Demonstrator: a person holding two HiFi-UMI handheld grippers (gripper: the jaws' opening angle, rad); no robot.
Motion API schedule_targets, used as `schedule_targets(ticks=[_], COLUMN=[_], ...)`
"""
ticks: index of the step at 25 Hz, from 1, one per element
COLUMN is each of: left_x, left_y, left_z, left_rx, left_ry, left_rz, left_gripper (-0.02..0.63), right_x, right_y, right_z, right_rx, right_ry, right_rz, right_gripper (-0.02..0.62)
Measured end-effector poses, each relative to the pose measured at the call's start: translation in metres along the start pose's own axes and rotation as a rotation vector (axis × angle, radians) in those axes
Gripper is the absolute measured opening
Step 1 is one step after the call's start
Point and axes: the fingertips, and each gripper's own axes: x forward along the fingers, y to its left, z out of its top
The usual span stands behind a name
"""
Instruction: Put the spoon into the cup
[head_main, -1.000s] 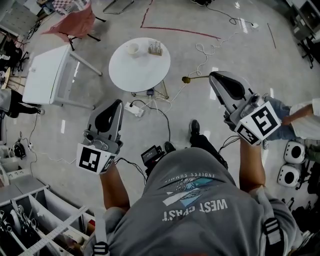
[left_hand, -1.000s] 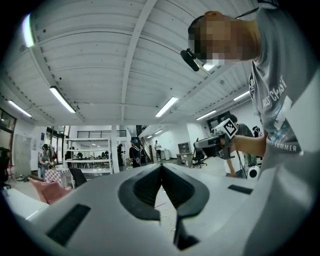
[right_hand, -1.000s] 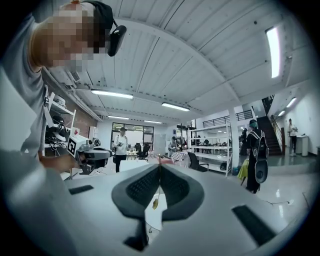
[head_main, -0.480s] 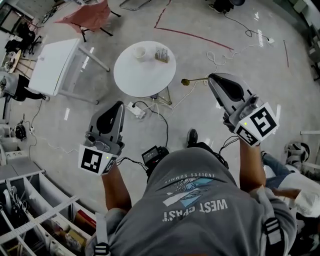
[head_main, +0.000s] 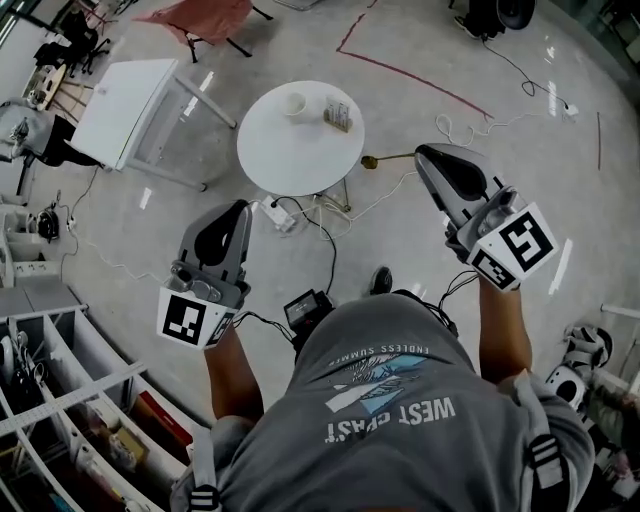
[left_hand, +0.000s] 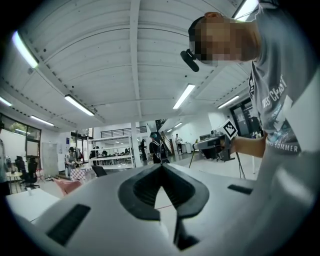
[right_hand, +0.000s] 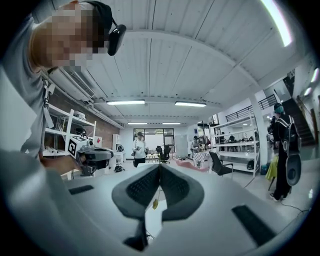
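A white cup (head_main: 295, 103) stands on the far side of a round white table (head_main: 285, 155), beside a small holder (head_main: 338, 115). A gold spoon (head_main: 385, 158) sticks out leftward from my right gripper (head_main: 422, 152), which is shut on its handle, held above the floor to the right of the table. In the right gripper view the jaws (right_hand: 159, 166) meet, and the spoon (right_hand: 155, 203) shows through the gap below them. My left gripper (head_main: 238, 205) is shut and holds nothing, short of the table's near edge; its pads (left_hand: 161, 166) touch at the tip.
A white rectangular table (head_main: 125, 100) and a red chair (head_main: 205, 18) stand at the far left. Cables and a power strip (head_main: 277, 215) lie under the round table. Shelving (head_main: 60, 400) fills the lower left. Red tape (head_main: 400, 75) marks the floor.
The head view has shifted, so the round table now sits a little more to the right. A person at the right edge has left the view. Both grippers hold their pose.
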Motion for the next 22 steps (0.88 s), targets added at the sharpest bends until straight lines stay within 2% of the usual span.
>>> schedule_targets(ticks=[5,9,15,22], left_x=[0.007,0.012,0.029,0.068], left_y=[-0.003,-0.003,0.016,0.041], left_z=[0.003,0.002,-0.007,-0.008], left_rx=[0.006,0.004,-0.009,-0.007], left_ry=[0.022,0.038,0.028,-0.023], left_rz=[0.047,0.048,0.015,-0.091], left_gripper=[0.005,0.005,0.005,0.005], right_x=[0.007,0.011,0.018,0.028], right_y=[-0.012,-0.019,-0.029,-0.048], right_z=[0.0,-0.002,-0.004,-0.004], right_rx=[0.008,0.021,0.027,0.024], right_ry=[-0.01,-0.011,-0.004,0.008], right_rz=[0.056,0.063,0.022,-0.078], right_gripper=[0.005,0.005,0.005,0.005])
